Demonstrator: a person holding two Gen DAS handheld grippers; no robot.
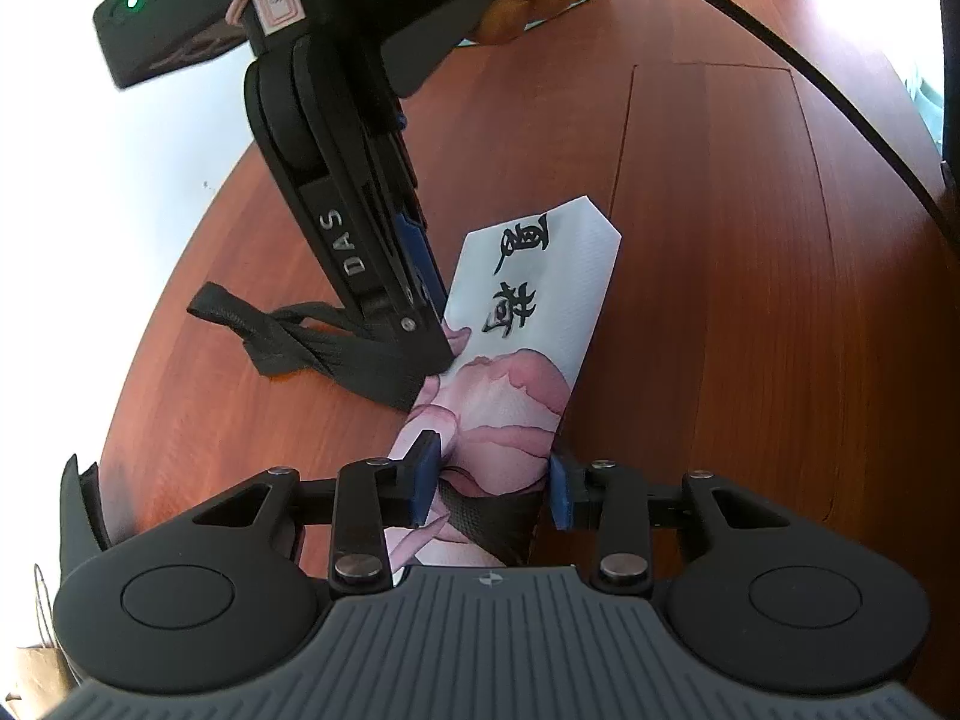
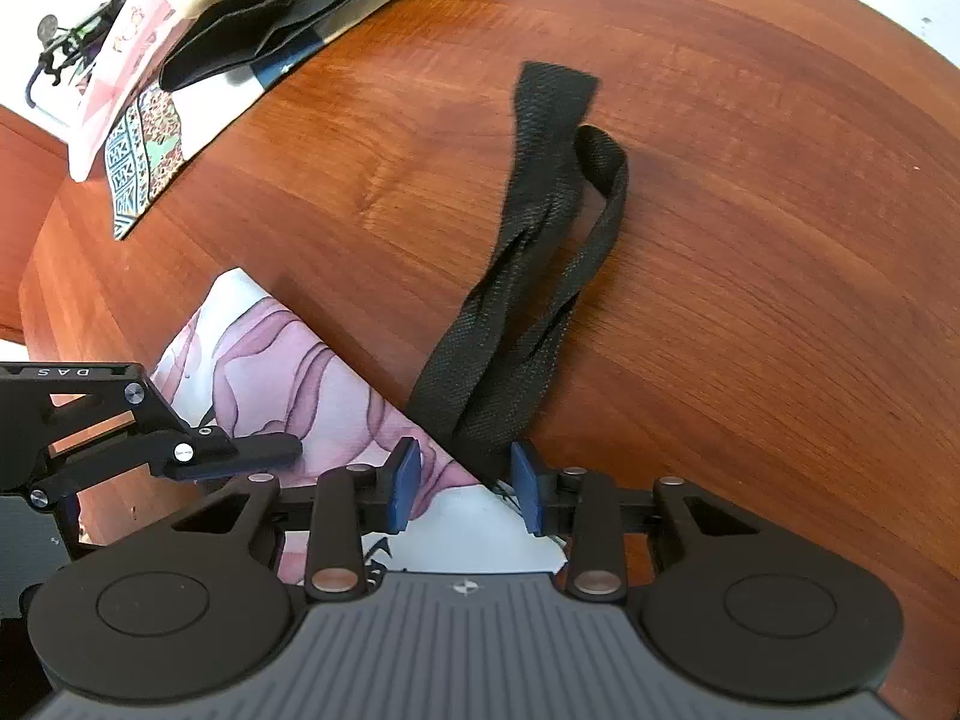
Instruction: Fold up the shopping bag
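Left wrist view: shopping bag (image 1: pixel 516 354) folded into a narrow strip on the wooden table (image 1: pixel 750 300). Left gripper (image 1: pixel 492 489) spread, straddling the strip's near end. Right gripper (image 1: pixel 441 342) pressing on the strip's edge; spread or pressed together, cannot tell here.

Right wrist view: right gripper (image 2: pixel 465 489) spread over the bag edge, black handles (image 2: pixel 540 276) trailing loose. Judged mid-fold; next, tucking the handles in.

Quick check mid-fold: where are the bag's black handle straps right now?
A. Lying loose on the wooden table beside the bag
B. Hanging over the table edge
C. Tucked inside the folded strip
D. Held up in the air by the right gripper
A: the black handle straps trail flat across the wooden table beside the folded bag, outside the fold.
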